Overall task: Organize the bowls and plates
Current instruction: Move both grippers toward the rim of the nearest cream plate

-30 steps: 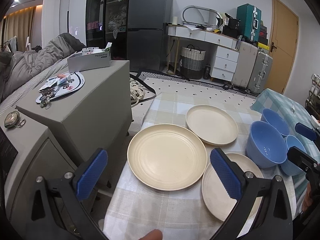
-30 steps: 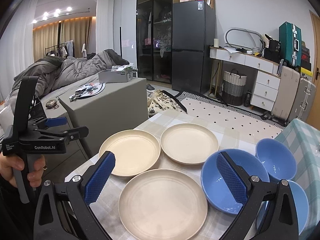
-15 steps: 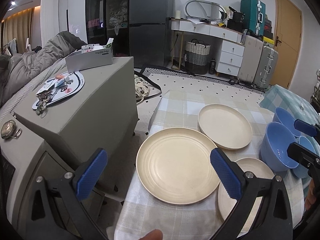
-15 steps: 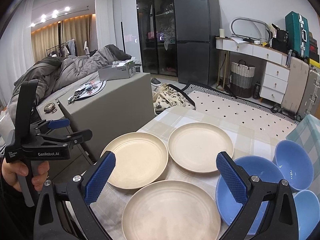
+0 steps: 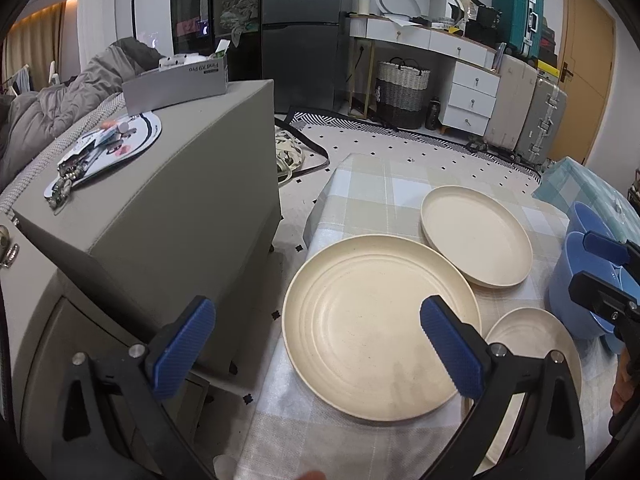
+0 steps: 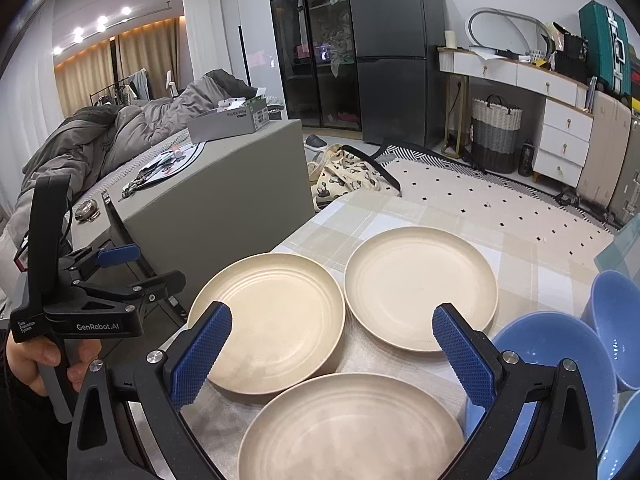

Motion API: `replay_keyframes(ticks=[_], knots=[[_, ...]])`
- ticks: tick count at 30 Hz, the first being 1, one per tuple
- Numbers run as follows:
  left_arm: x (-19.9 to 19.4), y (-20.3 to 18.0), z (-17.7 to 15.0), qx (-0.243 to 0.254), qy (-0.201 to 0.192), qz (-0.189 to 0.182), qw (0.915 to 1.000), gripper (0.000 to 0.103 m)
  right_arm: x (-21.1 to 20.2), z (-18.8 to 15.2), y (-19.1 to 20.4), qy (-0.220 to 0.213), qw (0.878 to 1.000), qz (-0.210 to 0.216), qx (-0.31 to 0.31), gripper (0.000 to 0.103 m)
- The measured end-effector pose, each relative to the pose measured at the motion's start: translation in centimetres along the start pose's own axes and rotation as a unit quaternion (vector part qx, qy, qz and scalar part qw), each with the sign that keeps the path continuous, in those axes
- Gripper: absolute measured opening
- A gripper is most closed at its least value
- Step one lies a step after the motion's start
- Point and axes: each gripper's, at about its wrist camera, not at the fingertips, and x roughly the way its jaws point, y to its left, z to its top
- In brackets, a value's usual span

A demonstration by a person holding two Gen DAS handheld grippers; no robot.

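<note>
Both wrist views face table (image 5: 360, 184), sharing plates (image 6: 276, 320).

A dark refrigerator (image 6: 394, 52) stands at twelve o'clock, a white drawer desk (image 6: 528, 92) at two, a grey cabinet (image 6: 224, 188) at ten, with ceiling spotlights (image 6: 100, 24) above curtains (image 6: 116, 68).

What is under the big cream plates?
A checked tablecloth lies under all three cream plates: one on the left, one farther back and the nearest one. The table beneath the cloth is covered, so it cannot be seen.
</note>
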Motion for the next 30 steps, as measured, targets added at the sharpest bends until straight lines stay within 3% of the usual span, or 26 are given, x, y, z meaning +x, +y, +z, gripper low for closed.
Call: replay_keyframes(ticks=[16,30], knots=[[5.4,1.9,-0.6,-0.007,0.062,-0.003,0.9981,0.102,5.8,-0.4,-0.2,0.056,0.998,-0.008,0.011,0.102],[7.6,2.8,-1.9,-0.006,0.09,0.003,0.9959,0.099,10.7,-2.4,0.2,0.11,0.994,0.003,0.021,0.087]])
